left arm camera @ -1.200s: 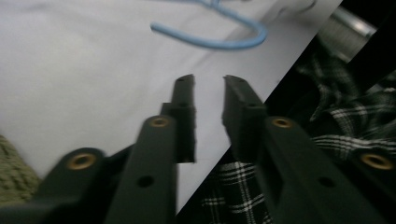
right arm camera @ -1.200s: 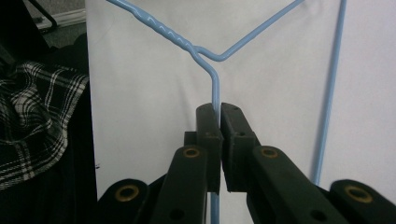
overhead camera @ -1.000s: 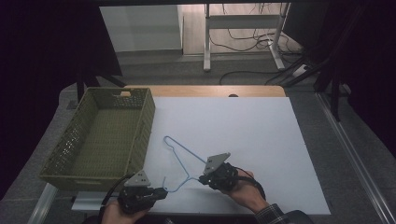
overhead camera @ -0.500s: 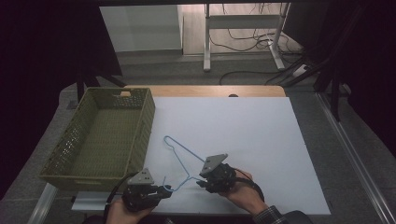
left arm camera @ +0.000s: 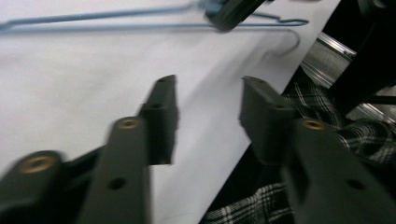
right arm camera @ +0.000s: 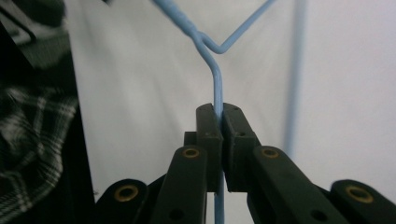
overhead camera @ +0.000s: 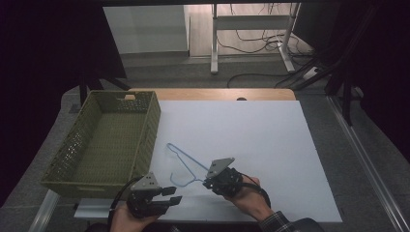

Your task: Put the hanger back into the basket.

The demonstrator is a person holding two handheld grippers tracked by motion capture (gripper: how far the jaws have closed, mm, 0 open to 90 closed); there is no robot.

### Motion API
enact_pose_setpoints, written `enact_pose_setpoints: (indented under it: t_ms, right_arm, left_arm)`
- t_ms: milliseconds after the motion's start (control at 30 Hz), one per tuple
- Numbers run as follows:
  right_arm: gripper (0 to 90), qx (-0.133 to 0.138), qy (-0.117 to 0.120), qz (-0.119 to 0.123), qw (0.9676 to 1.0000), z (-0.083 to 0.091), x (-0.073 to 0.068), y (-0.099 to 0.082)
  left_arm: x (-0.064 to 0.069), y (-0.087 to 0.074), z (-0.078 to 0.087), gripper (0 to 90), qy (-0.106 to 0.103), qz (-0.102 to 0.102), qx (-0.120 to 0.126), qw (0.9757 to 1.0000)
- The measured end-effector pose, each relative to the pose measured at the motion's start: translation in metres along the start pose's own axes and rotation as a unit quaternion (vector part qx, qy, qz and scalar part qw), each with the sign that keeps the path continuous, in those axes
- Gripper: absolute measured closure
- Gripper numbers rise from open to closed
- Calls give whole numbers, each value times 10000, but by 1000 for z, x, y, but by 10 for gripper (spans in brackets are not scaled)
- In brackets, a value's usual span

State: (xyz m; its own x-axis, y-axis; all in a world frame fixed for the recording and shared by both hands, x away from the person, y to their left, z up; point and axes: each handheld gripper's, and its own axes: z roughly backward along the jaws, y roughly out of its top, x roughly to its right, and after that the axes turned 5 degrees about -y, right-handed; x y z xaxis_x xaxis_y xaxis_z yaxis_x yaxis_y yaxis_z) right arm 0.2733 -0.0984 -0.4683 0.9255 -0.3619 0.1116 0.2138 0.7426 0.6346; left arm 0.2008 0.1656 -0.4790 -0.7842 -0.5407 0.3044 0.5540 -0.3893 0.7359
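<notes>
The blue wire hanger [overhead camera: 181,164] lies on the white sheet near the front edge of the tabletop [overhead camera: 270,130], left of the middle, and the green basket [overhead camera: 104,140] stands just beside it at the left edge.

The first risk is that the thin wire turns or slips between the jaws of the right tool [overhead camera: 209,182]. This tool grips only the straight stem of the hanger [right arm camera: 215,88], below the twisted neck, so the long triangle can swing down when the hanger is lifted. The cause would be the round smooth wire and a single narrow grip far from the middle of the weight. A second risk is that the hook end [left arm camera: 292,35], which reaches to the front edge of the sheet, catches on the sheet or on the metal rail there. The left tool [overhead camera: 171,195] could also knock the wire if it goes forward without care.

The right tool is closed tight on the stem; in the right gripper view its jaws meet with the wire between them. The left tool [left arm camera: 205,116] has its jaws wide apart and holds nothing. It is at the front edge near the hook, and probably touches nothing, though its view is blurred.
</notes>
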Motion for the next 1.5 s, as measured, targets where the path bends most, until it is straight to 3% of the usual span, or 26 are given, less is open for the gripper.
enact_pose_setpoints:
  t_ms: [33, 100, 200, 233, 267, 333, 400, 467, 500, 533, 600, 667, 800, 867, 967, 1000, 1033, 1100, 1167, 1200, 1233, 1300, 1400, 1467, 1500]
  right_arm:
    - [866, 140, 114, -163, 9997, 9, 5, 4]
    - [866, 218, 166, -227, 9994, 14, 8, 6]
    - [866, 410, 322, -421, 9977, 29, 17, 12]
    - [866, 436, 370, -482, 9972, 33, 18, 13]
    - [866, 436, 370, -482, 9972, 33, 18, 13]
    - [866, 465, 467, -554, 9963, 39, 21, 16]
    - [866, 463, 470, -567, 9962, 41, 22, 17]
    - [866, 460, 492, -593, 9960, 41, 23, 18]
    - [866, 462, 495, -592, 9959, 41, 24, 18]
    - [865, 448, 511, -613, 9958, 41, 24, 18]
    - [865, 441, 516, -618, 9958, 41, 24, 18]
    - [865, 412, 547, -614, 9958, 39, 23, 19]
    - [865, 388, 563, -615, 9958, 38, 24, 18]
    - [865, 392, 596, -647, 9954, 37, 25, 18]
    - [863, 387, 629, -689, 9949, 36, 26, 18]
    - [863, 387, 629, -689, 9949, 36, 26, 18]
    - [858, 378, 691, -735, 9942, 36, 26, 18]
    - [826, 364, 531, -662, 9957, 37, 25, 18]
    - [724, 321, 164, -615, 9975, 40, 22, 20]
    - [724, 321, 164, -615, 9975, 40, 22, 20]
    - [694, 304, -94, -624, 9975, 44, 20, 22]
    - [688, 299, -381, -561, 9972, 48, 15, 25]
    - [691, 168, -802, -274, 9963, 47, 9, 30]
    - [703, 110, -903, -185, 9957, 45, 8, 31]
    - [755, 52, -1100, -14, 9939, 40, 6, 32]
  left_arm:
    - [-1, 1, 1, 395, 41, -15, 44, 10000]
    - [-4, 7, 4, 328, 98, -76, 125, 9998]
    - [-8, 18, 7, 277, 186, -216, 233, 9993]
    - [-9, 28, 7, 260, 279, -446, 223, 9984]
    - [-9, 28, 7, 267, 279, -446, 223, 9984]
    - [-10, 43, 6, 274, 373, -708, 273, 9964]
    - [-9, 52, 6, 293, 251, -764, 432, 9958]
    - [-8, 58, 6, 346, -36, -785, 647, 9948]
    - [-8, 58, 6, 370, -36, -785, 647, 9948]
    - [-5, 64, 3, 396, -187, -857, 753, 9933]
    - [-3, 67, 0, 443, -182, -917, 776, 9926]
    - [1, 72, -5, 532, -118, -1114, 856, 9900]
    - [1, 75, -7, 683, -193, -1131, 913, 9892]
    - [2, 77, -7, 746, -255, -1254, 962, 9871]
    - [8, 80, -8, 827, 100, -1496, 882, 9848]
    - [8, 80, -8, 841, 100, -1496, 882, 9848]
    - [12, 83, -9, 854, 336, -1551, 787, 9842]
    - [11, 87, -8, 859, 305, -1447, 759, 9861]
    - [11, 92, -7, 860, 317, -1340, 721, 9878]
    - [11, 92, -7, 861, 317, -1340, 721, 9878]
    - [13, 96, -8, 861, 461, -1261, 651, 9888]
    - [13, 100, -9, 861, 532, -1210, 585, 9895]
    - [11, 104, -11, 861, 422, -993, 524, 9928]
    - [12, 105, -12, 861, 423, -919, 511, 9936]
    - [12, 106, -13, 861, 427, -878, 465, 9941]
